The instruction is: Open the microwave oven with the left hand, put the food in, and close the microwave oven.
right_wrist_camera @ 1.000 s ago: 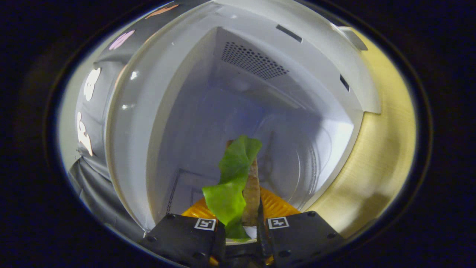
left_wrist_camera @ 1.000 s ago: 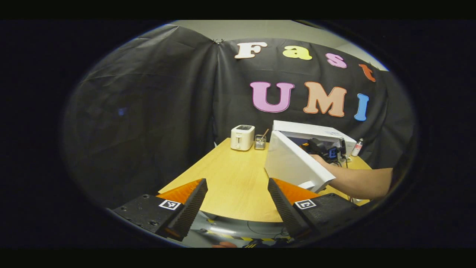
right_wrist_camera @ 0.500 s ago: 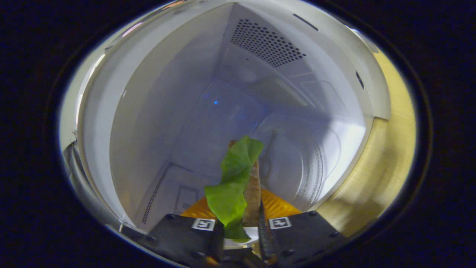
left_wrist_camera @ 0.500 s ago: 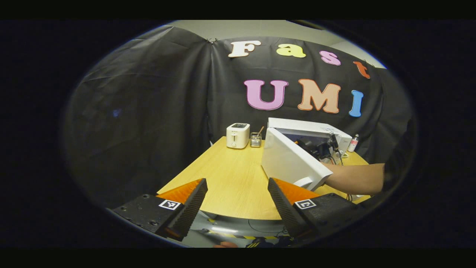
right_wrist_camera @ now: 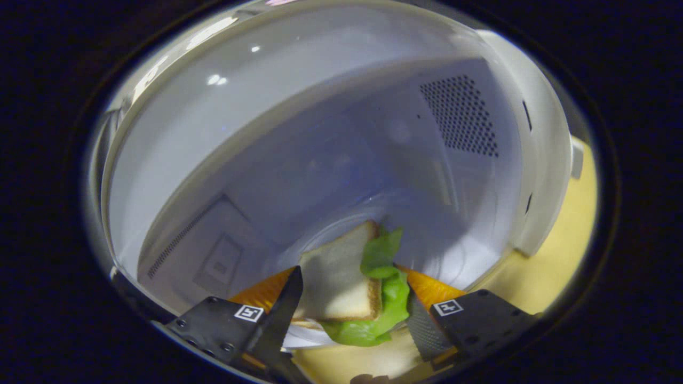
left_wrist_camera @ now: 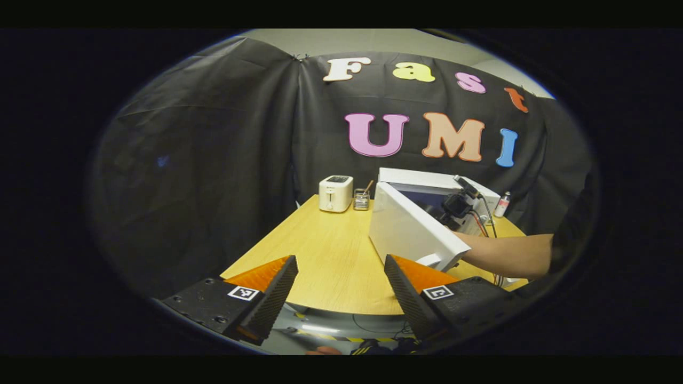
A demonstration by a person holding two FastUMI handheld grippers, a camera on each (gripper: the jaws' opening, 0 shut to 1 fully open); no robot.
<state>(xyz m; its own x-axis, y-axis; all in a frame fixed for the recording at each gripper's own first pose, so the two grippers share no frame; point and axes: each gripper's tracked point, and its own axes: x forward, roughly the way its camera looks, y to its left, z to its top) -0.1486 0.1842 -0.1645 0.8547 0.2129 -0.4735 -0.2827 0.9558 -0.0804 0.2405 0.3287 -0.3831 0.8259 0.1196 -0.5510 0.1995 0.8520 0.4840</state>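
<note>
While the sandwich (right_wrist_camera: pixel 347 285) lies between the right hand-held gripper's (right_wrist_camera: pixel 352 304) spread fingers, the left (left_wrist_camera: pixel 340 288) gapes empty.

The left gripper view sits back from the near edge of the light wooden counter (left_wrist_camera: pixel 331 256), facing along it toward the black cloth wall, with the white box-shaped microwave oven (left_wrist_camera: pixel 427 213) well ahead to the right, its door swung open. The right gripper view is very close, at the oven's mouth, looking into the pale cavity (right_wrist_camera: pixel 320 160) and tilted sideways. Both views share the microwave and a strip of counter.
</note>
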